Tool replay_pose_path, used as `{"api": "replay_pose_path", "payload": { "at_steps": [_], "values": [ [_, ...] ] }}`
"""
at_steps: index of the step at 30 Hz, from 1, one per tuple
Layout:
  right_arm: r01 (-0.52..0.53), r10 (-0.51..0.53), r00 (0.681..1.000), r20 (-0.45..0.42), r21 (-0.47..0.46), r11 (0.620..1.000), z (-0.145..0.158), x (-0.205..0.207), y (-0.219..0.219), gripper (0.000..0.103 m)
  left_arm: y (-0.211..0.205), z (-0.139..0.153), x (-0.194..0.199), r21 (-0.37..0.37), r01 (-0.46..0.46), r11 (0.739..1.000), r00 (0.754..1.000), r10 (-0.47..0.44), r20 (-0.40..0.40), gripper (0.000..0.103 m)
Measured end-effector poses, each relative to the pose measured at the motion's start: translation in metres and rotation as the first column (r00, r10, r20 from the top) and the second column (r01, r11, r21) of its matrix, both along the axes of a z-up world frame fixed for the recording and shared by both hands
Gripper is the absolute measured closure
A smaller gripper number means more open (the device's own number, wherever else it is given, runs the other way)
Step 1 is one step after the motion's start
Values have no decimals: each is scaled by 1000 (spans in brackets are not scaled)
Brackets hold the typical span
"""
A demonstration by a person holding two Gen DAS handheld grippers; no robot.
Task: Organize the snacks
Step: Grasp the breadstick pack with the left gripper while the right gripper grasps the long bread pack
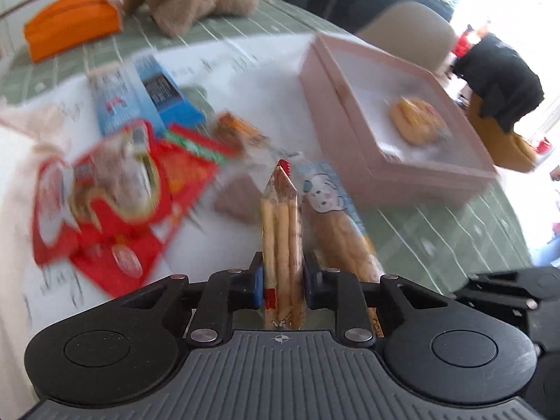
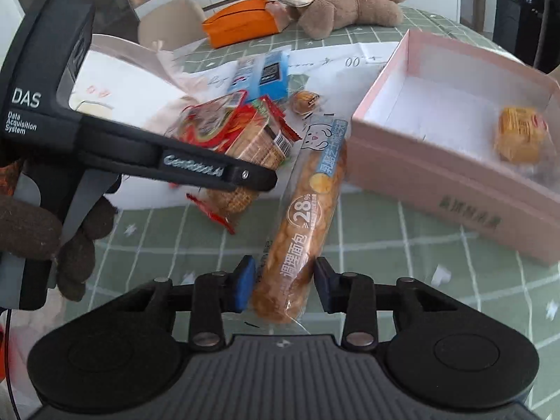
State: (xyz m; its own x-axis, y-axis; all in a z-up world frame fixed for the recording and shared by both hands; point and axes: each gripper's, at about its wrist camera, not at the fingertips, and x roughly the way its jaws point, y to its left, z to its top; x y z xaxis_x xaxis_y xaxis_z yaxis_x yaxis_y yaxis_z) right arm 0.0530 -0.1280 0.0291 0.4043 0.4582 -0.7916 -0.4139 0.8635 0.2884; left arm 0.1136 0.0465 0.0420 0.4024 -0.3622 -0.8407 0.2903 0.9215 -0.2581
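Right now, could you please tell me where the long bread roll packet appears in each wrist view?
Left wrist view: the long bread roll packet lies lower centre, just right of the gripped breadstick packet.
Right wrist view: it runs up the centre, its near end between the right gripper's jaws.
Shared landmark: the pink box, right of it.

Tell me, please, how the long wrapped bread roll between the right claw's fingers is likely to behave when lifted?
The bread roll looks soft and light, so a firm squeeze probably dents it. Its glossy clear wrapper may slip. Held near one end, the long roll would likely droop.
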Motion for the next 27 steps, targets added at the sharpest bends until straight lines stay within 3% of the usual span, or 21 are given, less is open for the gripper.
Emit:
{"api": "replay_pose_path", "payload": {
  "at_steps": [2, 4, 7, 9, 11, 16, 18, 22, 24, 27],
  "values": [
    [-44, 45, 999, -27, 18, 999, 0, -13, -6, 66, -2, 1, -13, -16, 75, 997, 997, -75, -24, 77],
    [-91, 92, 995, -40, 6, 996, 1, -27, -14, 65, -1, 8, -20, -10, 87, 996, 996, -87, -4, 77],
    [-99, 101, 995, 24, -81, 992, 8, -45, -23, 53, 15, 25, -14, -88, 6, 996, 999, -1, 53, 75],
    [-67, 80, 993, 84, -144, 987, 12, -52, -27, 50, 31, 35, -5, -155, -114, 981, 987, 129, 95, 75],
    [-40, 60, 991, 119, -164, 986, 15, -53, -29, 49, 36, 34, 10, -110, -204, 973, 970, 216, 110, 75],
    [8, 15, 991, 136, -168, 986, 15, -49, -25, 47, 23, 9, 43, -59, -291, 955, 955, 293, 43, 75],
    [14, 16, 986, 164, -184, 983, 16, -52, -18, 47, 8, 1, 51, -11, -276, 961, 960, 277, 51, 74],
    [15, 27, 982, 186, -223, 975, 17, -55, -11, 44, -18, -1, 46, 162, -191, 968, 977, 171, 129, 68],
    [18, 32, 980, 196, -248, 969, 14, -57, -9, 41, -11, -1, 43, 155, -178, 972, 980, 160, 119, 66],
    [31, 19, 980, 200, -245, 969, 11, -58, -13, 39, 6, -4, 36, 90, -179, 980, 983, 175, 55, 75]
  ]
}}
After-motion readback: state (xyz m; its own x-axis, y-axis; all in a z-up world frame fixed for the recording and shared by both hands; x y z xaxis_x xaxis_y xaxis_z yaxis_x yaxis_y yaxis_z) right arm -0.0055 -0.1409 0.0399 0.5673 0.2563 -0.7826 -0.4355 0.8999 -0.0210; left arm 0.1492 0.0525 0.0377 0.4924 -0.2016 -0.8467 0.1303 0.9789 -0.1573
